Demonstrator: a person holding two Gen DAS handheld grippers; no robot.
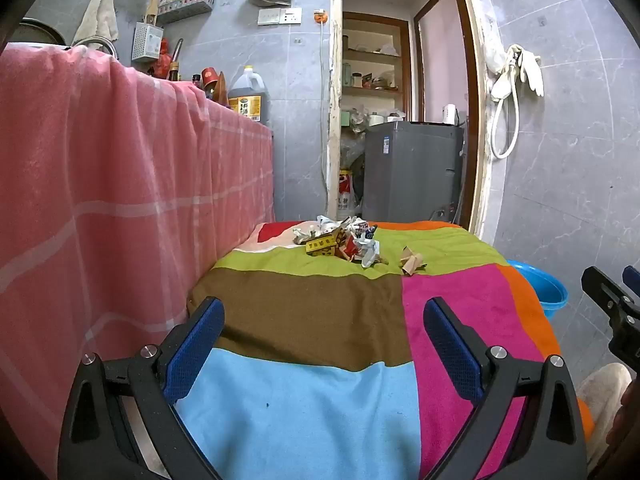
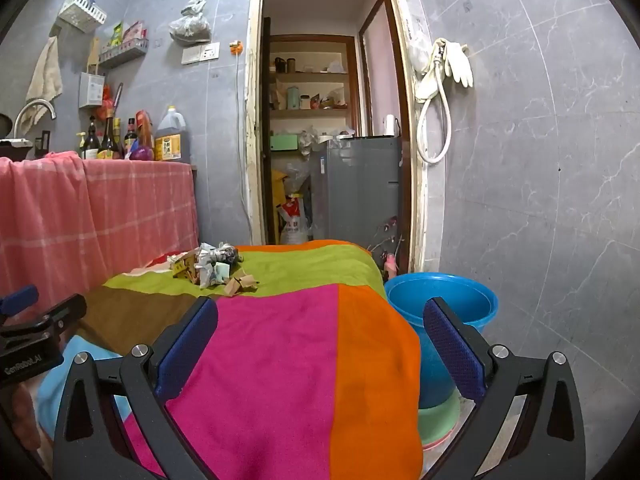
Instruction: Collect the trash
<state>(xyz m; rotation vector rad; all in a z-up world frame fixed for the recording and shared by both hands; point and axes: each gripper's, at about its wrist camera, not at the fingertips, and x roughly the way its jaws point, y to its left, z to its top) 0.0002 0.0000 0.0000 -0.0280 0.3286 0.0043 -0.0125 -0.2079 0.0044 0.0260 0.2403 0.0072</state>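
We are hovering both tools over the low counter draped in a patchwork fleece blanket (image 1: 312, 312) of blue, brown, green, magenta and orange. The left gripper (image 1: 324, 320) is hanging released, blue pads spread wide with nothing between them; the right gripper (image 2: 320, 320) is just as wide and just as empty.

The trash is sitting at the far end: a heap of crumpled white paper, wrappers and a small yellow printed carton (image 1: 340, 242) on the green patch, with a folded scrap of brown paper (image 1: 412, 262) lying just beside it. The round blue plastic tub (image 2: 444, 300) is standing on the floor off the counter's right edge, and we are judging it the likely bin.

To do this well, we are thinking: reach forward with the right tool first, take the loose brown scrap on its own, pinch low so the blanket is not caught, then carry it right to the tub.

As for writing, the left tool's body is reading "GenRobot.AI" in the right wrist view; the carton's print and the oil jug's (image 2: 172, 136) label are too small to read.
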